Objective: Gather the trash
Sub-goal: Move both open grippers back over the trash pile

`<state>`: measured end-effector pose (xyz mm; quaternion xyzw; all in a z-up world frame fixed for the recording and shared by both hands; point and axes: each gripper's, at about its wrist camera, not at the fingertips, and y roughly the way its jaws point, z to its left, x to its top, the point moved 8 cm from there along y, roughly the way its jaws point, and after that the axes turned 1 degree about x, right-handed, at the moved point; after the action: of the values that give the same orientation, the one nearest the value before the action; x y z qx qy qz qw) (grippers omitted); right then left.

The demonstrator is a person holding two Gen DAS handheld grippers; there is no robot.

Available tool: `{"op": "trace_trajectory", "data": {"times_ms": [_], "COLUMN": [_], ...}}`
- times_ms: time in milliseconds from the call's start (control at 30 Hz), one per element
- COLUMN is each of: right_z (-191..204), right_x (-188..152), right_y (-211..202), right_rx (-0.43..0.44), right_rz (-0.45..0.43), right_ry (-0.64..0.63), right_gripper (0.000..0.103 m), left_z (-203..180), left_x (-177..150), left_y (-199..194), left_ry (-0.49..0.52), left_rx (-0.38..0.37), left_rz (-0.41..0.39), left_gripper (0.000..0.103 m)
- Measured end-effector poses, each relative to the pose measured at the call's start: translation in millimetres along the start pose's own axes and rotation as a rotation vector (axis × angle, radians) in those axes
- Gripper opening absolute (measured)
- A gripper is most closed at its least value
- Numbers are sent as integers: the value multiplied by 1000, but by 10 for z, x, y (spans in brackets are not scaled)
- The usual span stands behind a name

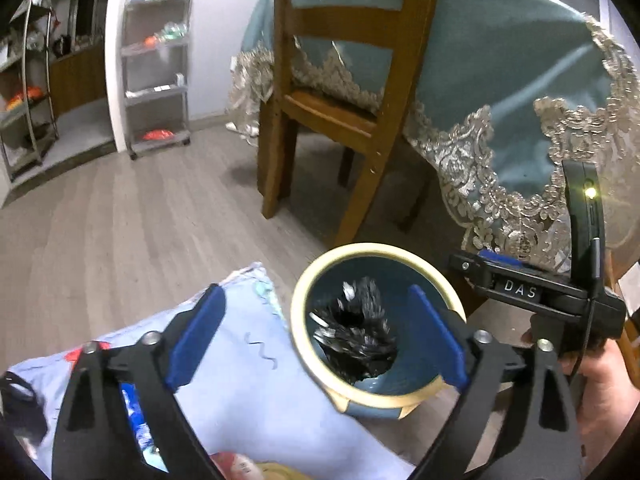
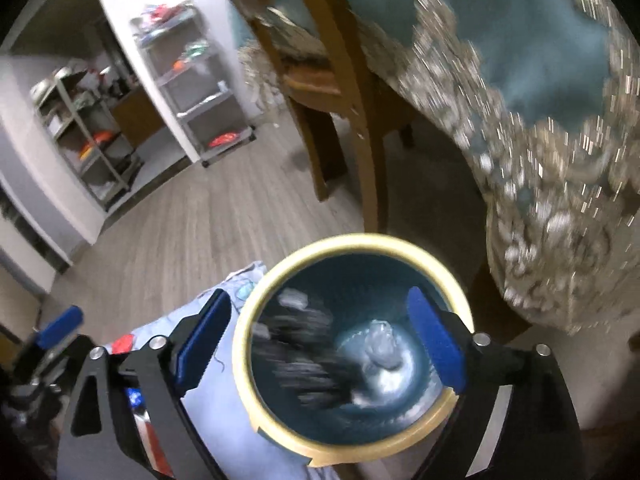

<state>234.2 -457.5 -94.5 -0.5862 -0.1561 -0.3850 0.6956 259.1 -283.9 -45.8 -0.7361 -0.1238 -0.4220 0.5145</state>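
Observation:
A blue trash bin with a cream rim (image 1: 376, 247) stands on the wood floor beside the table. My left gripper (image 1: 316, 290) hangs open above its mouth, both blue pads apart. A crumpled black shiny wrapper (image 1: 356, 340) shows blurred inside the opening, touching neither pad. My right gripper (image 2: 319, 294) is also open over the same bin (image 2: 360, 239). Below it the blurred black wrapper (image 2: 304, 360) sits against the bin's inner left wall. A clear crumpled piece (image 2: 382, 344) lies on the bottom.
A wooden chair (image 1: 344, 80) and a table under a teal lace-edged cloth (image 1: 500, 80) stand just behind the bin. A pale blue printed cushion (image 1: 240, 380) lies left of it. Shelving racks (image 1: 156, 64) line the far wall. A hand (image 1: 600, 380) holds the right tool.

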Motion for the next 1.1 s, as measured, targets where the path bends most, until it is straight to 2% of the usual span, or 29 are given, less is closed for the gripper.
{"op": "trace_trajectory", "data": {"times_ms": [233,400,567,667,900,1100], "right_z": [467,840,1242,1398,1717,1895], "right_x": [-5,-153,-452,-593,-912,-1165], "right_y": [-522,-920,-1163,-1254,-1378,-1346], "right_rx": [50,81,102,121,173,202], "right_rz": [-108,-178,-184,-178,-149,-100], "right_ry": [-110,-155,-272,-298,-322,-319], "right_gripper": [97,98,98,98,98,98], "left_z": [305,565,784,935,1262,1620], "left_x": [-142,-295,-443,-565,-892,-1216], "left_y": [-647,-1247,-1721,-1962,-2314,-2432], "left_ry": [8,13,8,0,1,-15], "left_rx": [90,156,199,227,285,340], "left_rz": [-16,-45,-66,-74,-65,-49], "left_gripper": [97,97,97,97,97,97]}}
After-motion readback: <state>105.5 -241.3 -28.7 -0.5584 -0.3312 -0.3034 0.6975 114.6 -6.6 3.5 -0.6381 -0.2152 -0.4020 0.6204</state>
